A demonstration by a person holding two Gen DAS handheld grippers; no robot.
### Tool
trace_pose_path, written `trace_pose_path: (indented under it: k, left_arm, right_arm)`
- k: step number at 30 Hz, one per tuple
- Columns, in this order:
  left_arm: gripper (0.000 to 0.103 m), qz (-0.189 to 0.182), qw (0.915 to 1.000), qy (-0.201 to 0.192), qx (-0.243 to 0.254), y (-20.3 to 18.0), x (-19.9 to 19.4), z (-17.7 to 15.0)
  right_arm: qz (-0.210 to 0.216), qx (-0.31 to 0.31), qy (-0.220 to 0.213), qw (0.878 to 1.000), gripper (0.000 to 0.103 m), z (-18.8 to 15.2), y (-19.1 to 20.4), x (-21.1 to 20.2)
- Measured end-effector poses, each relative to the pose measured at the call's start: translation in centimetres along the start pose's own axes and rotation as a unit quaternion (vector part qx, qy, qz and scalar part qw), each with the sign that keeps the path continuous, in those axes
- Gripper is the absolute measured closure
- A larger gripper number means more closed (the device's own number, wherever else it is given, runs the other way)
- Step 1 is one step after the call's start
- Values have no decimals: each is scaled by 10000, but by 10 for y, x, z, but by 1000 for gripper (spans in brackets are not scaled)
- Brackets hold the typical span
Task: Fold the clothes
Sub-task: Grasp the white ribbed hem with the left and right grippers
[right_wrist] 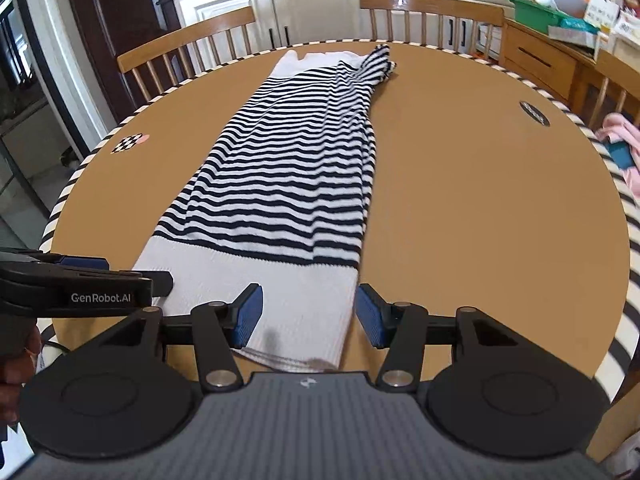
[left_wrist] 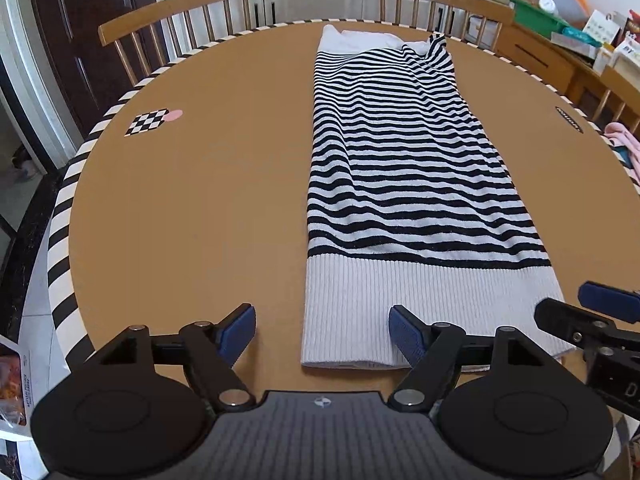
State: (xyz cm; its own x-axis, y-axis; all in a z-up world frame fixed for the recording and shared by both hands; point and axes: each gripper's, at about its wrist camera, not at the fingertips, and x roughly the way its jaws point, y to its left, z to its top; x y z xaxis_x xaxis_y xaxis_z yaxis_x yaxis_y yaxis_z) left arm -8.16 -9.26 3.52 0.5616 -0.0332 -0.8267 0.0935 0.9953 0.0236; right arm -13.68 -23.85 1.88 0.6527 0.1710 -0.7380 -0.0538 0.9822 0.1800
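A black-and-white striped sweater [left_wrist: 400, 168] lies folded into a long strip on the round brown table [left_wrist: 192, 208], its white ribbed hem nearest me. It also shows in the right wrist view [right_wrist: 288, 184]. My left gripper [left_wrist: 322, 334] is open and empty, its jaws astride the hem's near left corner. My right gripper [right_wrist: 309, 316] is open and empty over the hem's near right corner. The right gripper shows at the left wrist view's right edge [left_wrist: 600, 320]; the left gripper shows at the right wrist view's left edge [right_wrist: 80, 280].
Wooden chairs [left_wrist: 180, 16] stand at the table's far side. A checkered marker [left_wrist: 147, 122] lies on the table's left. A cluttered sideboard [left_wrist: 560, 32] stands at the right. Pink cloth [right_wrist: 620, 140] hangs past the right rim.
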Motion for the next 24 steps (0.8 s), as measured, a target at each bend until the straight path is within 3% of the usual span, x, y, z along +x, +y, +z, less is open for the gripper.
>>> trace_pose_path:
  k: [12, 18, 24]
  left_arm:
    - [24, -111, 9998, -16, -161, 7, 5, 0]
    - [26, -362, 9990, -25, -276, 17, 8, 1]
    - [45, -754, 9971, -111, 86, 13, 5, -8]
  right_arm:
    - [83, 494, 263, 9984, 49, -12, -13, 9]
    - [154, 532, 296, 9980, 47, -11, -8, 12]
    - [49, 186, 335, 9993, 50, -16, 8, 12]
